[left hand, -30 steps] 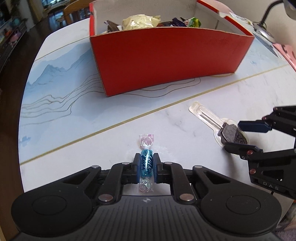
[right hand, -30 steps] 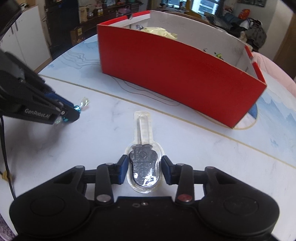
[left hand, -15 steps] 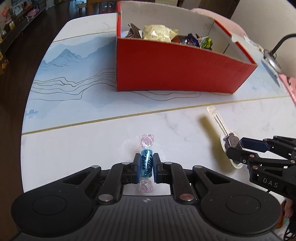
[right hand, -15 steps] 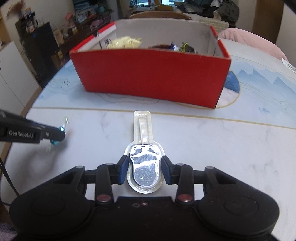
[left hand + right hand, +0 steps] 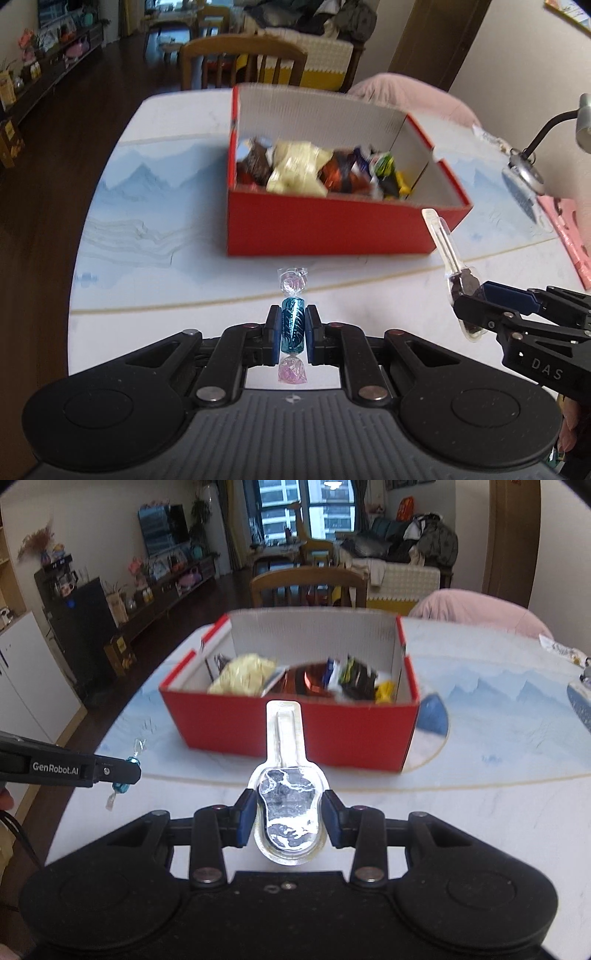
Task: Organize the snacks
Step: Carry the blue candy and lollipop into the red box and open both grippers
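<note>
My left gripper (image 5: 292,328) is shut on a blue foil candy (image 5: 293,325) with clear twisted ends, held above the table. My right gripper (image 5: 288,810) is shut on a clear-packed chocolate lollipop (image 5: 289,805) whose stick end points at the box. The red cardboard box (image 5: 332,225) stands beyond both, open at the top, with several wrapped snacks (image 5: 295,170) inside. In the left wrist view the right gripper (image 5: 467,308) and the lollipop (image 5: 443,240) show at the right. In the right wrist view the left gripper (image 5: 129,771) with the candy (image 5: 122,784) shows at the left.
The box (image 5: 288,727) sits on a white marble table (image 5: 369,306) with a blue mountain print. A wooden chair (image 5: 243,62) stands behind the table, a desk lamp (image 5: 528,170) and a pink item (image 5: 569,236) are at the right, and dark floor lies off the left edge.
Both grippers have risen off the table with their snacks; the box interior now shows from above. The views have rolled level, and the lollipop's stick now points up toward the box.
</note>
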Available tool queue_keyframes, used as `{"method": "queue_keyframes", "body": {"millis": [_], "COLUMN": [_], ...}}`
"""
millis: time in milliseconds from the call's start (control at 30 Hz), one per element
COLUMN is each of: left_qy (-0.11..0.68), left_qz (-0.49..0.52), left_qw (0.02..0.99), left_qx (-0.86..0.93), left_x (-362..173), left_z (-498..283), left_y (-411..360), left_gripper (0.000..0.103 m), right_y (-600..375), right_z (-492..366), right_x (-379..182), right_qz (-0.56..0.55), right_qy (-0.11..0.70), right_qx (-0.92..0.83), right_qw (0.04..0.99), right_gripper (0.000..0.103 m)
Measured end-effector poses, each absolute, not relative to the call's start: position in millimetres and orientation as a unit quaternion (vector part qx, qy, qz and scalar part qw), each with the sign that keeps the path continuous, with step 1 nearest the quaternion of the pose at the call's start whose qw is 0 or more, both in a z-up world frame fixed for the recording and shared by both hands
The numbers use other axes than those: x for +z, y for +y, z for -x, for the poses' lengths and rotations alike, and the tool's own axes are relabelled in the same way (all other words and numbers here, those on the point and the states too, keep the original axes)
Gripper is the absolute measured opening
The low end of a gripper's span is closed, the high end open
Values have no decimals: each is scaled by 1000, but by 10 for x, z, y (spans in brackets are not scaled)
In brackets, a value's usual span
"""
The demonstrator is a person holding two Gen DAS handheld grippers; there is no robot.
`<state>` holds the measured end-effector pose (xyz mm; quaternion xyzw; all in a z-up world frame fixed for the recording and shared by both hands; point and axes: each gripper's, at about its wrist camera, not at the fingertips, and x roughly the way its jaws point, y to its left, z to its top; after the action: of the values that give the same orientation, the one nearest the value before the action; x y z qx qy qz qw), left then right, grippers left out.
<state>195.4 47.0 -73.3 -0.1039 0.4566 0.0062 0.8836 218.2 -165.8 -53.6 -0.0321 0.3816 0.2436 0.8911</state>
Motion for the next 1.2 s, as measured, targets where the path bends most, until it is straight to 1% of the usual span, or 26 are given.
{"method": "queue_keyframes", "body": {"millis": [267, 600, 967, 1200], "left_qy": [435, 435, 458, 473], "left_qz": [89, 82, 69, 48], "left_qw": [896, 897, 886, 879], "left_qx": [1, 5, 28, 36], "left_x": [-437, -272, -355, -445], "left_z": [-2206, -2702, -3380, -3733], "left_y": [417, 421, 543, 554], "left_gripper": [13, 13, 13, 13], "right_y": [-1581, -1407, -1228, -1049], "right_z": [-2464, -2983, -3631, -3917], "right_x": [-279, -173, -361, -506], "right_qz": [24, 25, 37, 68], "right_qy": [362, 368, 410, 428], "right_qx": [248, 248, 242, 245], "right_qw": [898, 896, 879, 867], "right_gripper": [38, 38, 38, 38]}}
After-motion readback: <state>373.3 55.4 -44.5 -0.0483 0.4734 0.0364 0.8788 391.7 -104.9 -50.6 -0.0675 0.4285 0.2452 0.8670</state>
